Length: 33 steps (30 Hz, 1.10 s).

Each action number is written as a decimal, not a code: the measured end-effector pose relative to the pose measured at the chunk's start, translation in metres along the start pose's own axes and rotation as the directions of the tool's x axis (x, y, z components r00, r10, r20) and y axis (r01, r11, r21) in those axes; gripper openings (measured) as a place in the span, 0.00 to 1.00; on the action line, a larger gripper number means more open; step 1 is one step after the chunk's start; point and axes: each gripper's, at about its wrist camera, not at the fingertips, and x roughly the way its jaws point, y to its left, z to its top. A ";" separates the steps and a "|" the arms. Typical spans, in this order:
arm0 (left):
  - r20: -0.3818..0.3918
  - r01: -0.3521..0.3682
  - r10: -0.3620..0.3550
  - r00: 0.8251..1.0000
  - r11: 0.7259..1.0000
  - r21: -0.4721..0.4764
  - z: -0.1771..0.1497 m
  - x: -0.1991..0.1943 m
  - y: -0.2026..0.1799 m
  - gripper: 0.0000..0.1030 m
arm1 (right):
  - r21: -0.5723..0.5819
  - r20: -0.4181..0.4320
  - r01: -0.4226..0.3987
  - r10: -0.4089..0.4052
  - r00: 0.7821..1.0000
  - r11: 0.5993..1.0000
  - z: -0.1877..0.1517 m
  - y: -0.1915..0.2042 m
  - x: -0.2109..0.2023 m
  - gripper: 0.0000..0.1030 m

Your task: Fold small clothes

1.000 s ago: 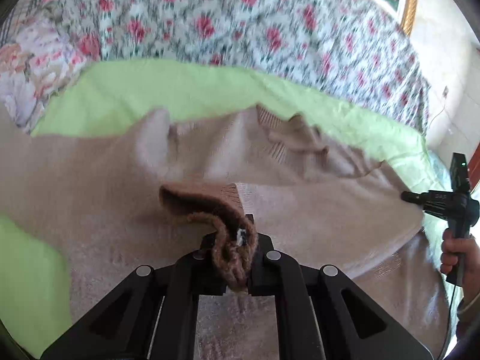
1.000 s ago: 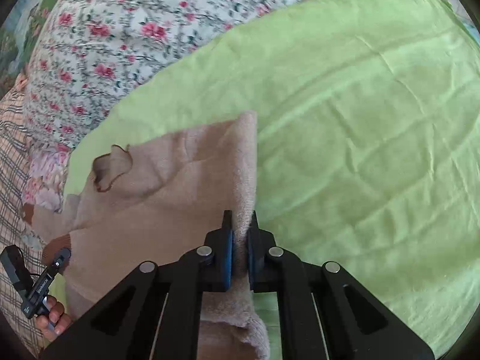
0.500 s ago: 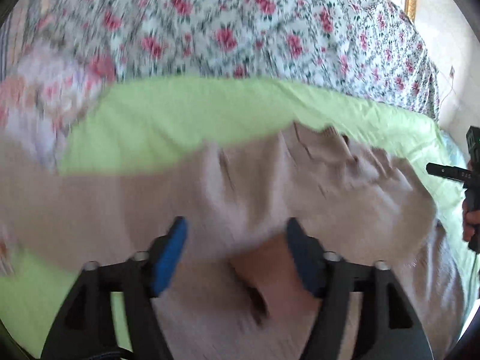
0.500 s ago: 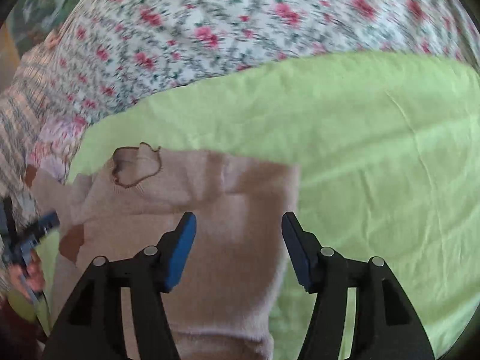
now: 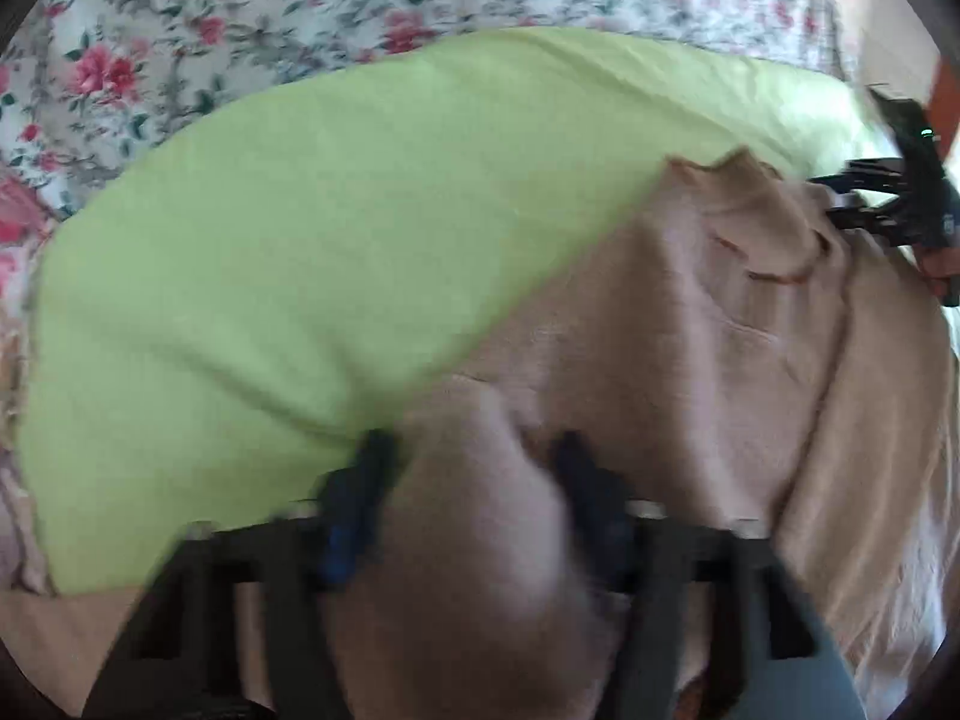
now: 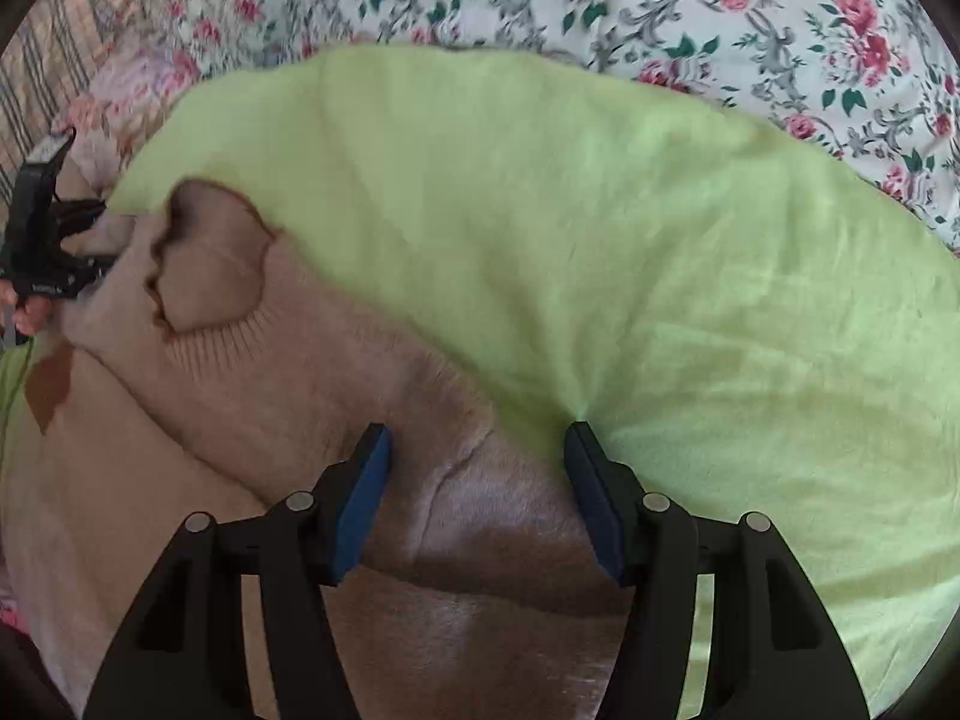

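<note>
Both grippers (image 6: 477, 450) now spread over sweater (image 6: 288, 372)

— What does the right gripper (image 6: 477, 468) do?
— Its two fingers are spread wide, with nothing between them. It hangs over a soft tan sweater (image 6: 288, 372).
— Where does the sweater lie?
— On a green blanket (image 6: 630, 252), with its neck hole up on the left. A flowery bedspread (image 6: 690, 6) is behind. The left gripper (image 6: 51, 240) is far left, beside the sweater.
</note>
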 end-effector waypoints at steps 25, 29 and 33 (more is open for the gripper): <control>0.109 -0.233 0.315 0.943 0.857 -0.460 -0.046 -0.092 0.017 0.66 | 0.385 0.220 -0.098 0.012 0.975 0.918 -0.044 0.030 -0.103 0.55; 0.070 -0.259 0.363 0.929 0.774 -0.578 -0.105 -0.114 0.021 0.72 | 0.378 0.223 -0.207 0.129 0.966 0.902 -0.068 0.077 -0.103 0.57; 0.028 -0.270 0.411 0.911 0.647 -0.713 -0.163 -0.142 0.059 0.76 | 0.363 0.203 -0.245 0.180 0.963 0.899 -0.088 0.118 -0.097 0.57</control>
